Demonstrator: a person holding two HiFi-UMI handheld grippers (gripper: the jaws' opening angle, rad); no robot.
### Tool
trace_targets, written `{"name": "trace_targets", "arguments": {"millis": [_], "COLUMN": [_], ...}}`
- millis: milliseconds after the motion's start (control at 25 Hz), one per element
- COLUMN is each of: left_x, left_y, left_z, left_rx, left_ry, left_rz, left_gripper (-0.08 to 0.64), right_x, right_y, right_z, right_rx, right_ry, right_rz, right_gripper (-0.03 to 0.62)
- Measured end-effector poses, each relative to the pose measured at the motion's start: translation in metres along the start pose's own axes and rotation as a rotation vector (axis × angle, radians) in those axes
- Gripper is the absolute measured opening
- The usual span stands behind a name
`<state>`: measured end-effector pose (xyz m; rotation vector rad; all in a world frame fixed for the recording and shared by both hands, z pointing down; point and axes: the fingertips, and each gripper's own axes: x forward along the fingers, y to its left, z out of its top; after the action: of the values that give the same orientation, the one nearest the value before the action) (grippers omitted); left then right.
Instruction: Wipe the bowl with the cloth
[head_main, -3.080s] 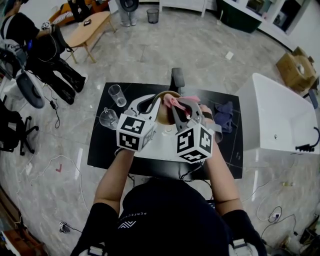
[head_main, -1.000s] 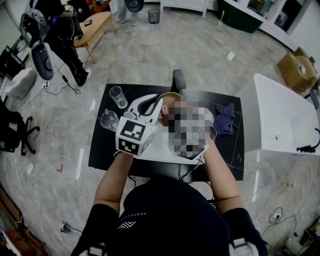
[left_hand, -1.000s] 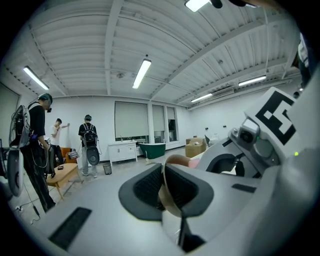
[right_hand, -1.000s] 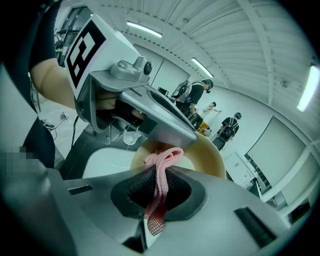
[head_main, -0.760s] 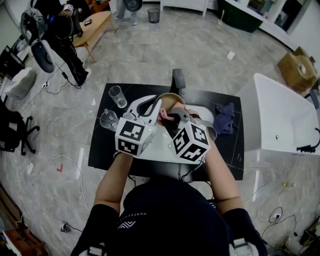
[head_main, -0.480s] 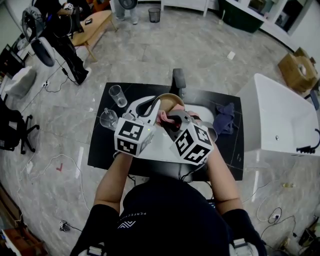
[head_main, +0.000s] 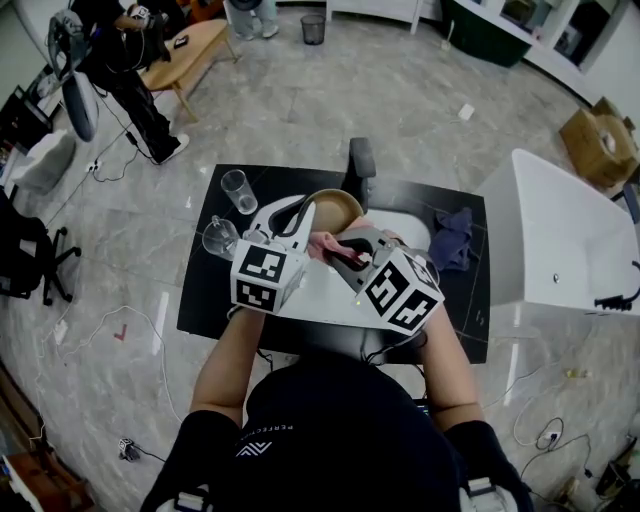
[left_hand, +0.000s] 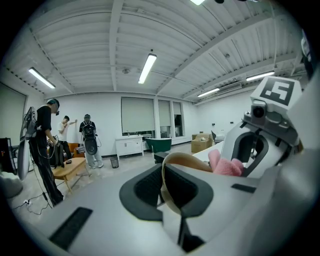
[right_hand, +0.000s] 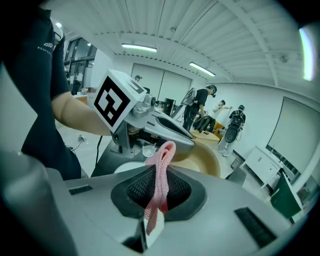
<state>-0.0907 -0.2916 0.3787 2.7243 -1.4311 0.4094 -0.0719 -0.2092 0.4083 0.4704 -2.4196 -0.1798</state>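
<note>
We hold bowl (head_main: 337, 203) and cloth (head_main: 318, 241) over the bench (head_main: 210, 295).
At frame centre, our left claw (head_main: 302, 212) is clamped on the bowl's rim; our right claw (head_main: 337, 252) pinches the pink cloth just below it.

Left hand-held gripper (left_hand: 167, 187): jaws clamped on rim of tan bowl (left_hand: 189, 159), rim standing edge-on between pads. Pink cloth (left_hand: 225, 165) just behind bowl, at jaws of right hand-held gripper (left_hand: 245, 156); marker cube (left_hand: 278, 91) on top. Background left: three people standing (left_hand: 44, 142). Ceiling strip light (left_hand: 148, 68) lit.
</note>
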Motion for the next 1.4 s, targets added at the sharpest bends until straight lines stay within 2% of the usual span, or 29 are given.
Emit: {"name": "trace_targets", "arguments": {"millis": [360, 800, 1080, 1400], "left_x": [-0.012, -0.033, -0.040, -0.046], "left_y": [0.016, 0.020, 0.019, 0.018], "left_z": [-0.009, -0.008, -0.014, -0.010], "left_rx": [-0.032, -0.088, -0.109, -0.118], "left_ry": [-0.002, -0.026, -0.023, -0.054], "left_rz": [0.049, 0.086, 0.096, 0.104], "left_gripper": [0.018, 0.020, 0.020, 0.020], "right_x": [-0.022, -0.059, -0.073, -0.083], "right_y": [-0.013, -0.043, -0.057, -0.070], "right_z": [0.015, 0.032, 0.030, 0.021], "right_rx": [0.042, 0.100, 0.166, 0.312], "right_ry": [-0.076, -0.202, -0.278, -0.377], "right_rz": [-0.062, -0.232, -0.321, -0.401], "right_gripper": [0.049, 0.049, 0.049, 0.049]}}
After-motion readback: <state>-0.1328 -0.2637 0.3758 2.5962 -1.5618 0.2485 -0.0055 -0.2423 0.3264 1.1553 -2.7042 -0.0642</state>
